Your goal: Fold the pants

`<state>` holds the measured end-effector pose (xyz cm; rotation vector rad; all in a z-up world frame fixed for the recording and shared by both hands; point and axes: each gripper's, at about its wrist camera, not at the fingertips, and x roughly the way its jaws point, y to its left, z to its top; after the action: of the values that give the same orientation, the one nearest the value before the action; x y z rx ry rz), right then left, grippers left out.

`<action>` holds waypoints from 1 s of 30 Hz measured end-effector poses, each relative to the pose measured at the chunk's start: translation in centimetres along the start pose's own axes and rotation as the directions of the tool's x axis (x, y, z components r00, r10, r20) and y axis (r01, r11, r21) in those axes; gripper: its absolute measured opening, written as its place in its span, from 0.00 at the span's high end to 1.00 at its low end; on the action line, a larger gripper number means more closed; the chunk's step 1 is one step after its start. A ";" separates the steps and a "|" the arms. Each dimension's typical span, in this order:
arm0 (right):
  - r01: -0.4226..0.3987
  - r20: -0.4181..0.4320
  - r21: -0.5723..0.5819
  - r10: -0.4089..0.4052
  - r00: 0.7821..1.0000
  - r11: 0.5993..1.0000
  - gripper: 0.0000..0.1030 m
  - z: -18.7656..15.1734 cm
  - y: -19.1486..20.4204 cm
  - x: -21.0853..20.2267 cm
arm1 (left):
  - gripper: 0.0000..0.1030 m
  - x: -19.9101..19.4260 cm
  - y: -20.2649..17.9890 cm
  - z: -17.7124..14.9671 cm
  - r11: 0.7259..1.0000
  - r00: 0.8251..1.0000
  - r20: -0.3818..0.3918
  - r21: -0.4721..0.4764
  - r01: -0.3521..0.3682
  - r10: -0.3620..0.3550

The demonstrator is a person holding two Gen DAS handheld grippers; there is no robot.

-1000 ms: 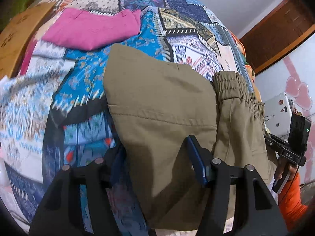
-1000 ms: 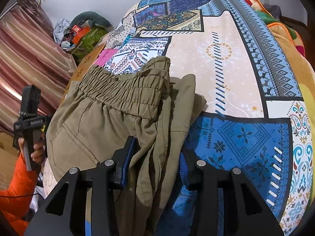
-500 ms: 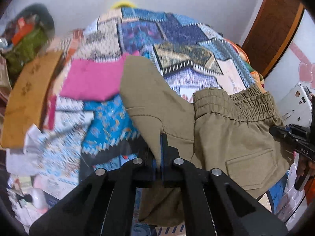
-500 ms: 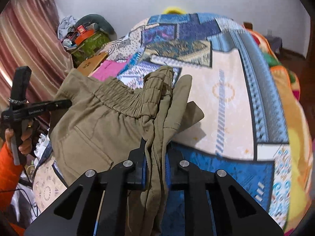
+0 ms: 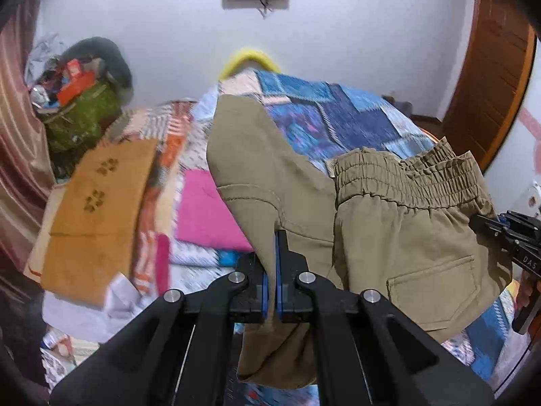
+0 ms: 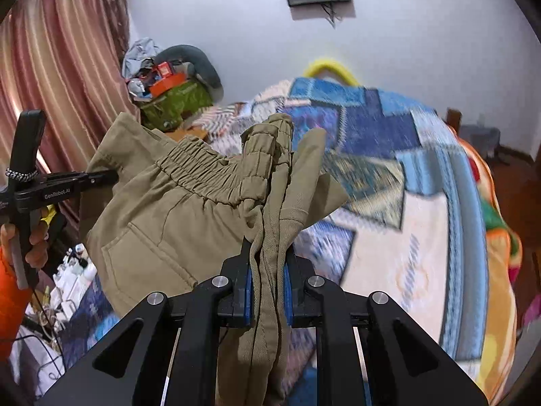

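Pants [image 5: 389, 223] hung lifted above the bed [image 5: 355, 115], each gripper's jaws pinching an opposite side: left gripper [image 5: 269, 291] on thin fabric, right gripper [image 6: 267, 287] on bunched layers, probably to keep the half-folded cloth taut for laying down.

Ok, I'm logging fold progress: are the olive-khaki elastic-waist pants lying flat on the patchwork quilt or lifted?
Lifted. The olive-khaki elastic-waist pants hang doubled above the patchwork quilt, pinched by the left gripper and right gripper.

olive-khaki cotton pants [image 5: 399, 237]: plain, gathered waistband
patchwork bedspread [image 6: 422, 203]: blue, cream, orange geometric blocks
folded pink cloth [image 5: 206, 213]: solid magenta
pleated curtain [image 6: 57, 77]: striped dusty rose
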<state>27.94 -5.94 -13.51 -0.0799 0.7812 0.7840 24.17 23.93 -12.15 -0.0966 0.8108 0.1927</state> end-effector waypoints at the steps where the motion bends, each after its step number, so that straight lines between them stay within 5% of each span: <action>1: -0.002 0.007 -0.011 0.002 1.000 1.000 0.88 0.7 0.5 0.6 | 0.97 0.1 0.6 0.5 1.000 1.000 0.012 0.000 -0.014 0.014; 16: -0.025 -0.003 -0.071 0.025 1.000 0.997 0.88 8.1 3.7 13.1 | 0.97 10.4 10.0 5.2 0.988 0.992 0.000 -0.094 -0.124 0.124; 27: 0.010 -0.118 -0.100 -0.021 0.993 0.995 0.88 6.9 3.4 21.6 | 0.94 22.8 12.6 1.3 0.981 0.972 -0.191 -0.111 -0.157 0.134; 30: 0.018 -0.160 -0.108 -0.035 0.986 0.994 0.87 5.9 3.0 22.7 | 0.84 24.4 13.3 -0.2 0.973 0.958 -0.233 -0.121 -0.198 0.166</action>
<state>39.66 11.94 -23.53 -0.2517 0.8903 0.8005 37.68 40.20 -30.18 -0.1808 1.0290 0.4205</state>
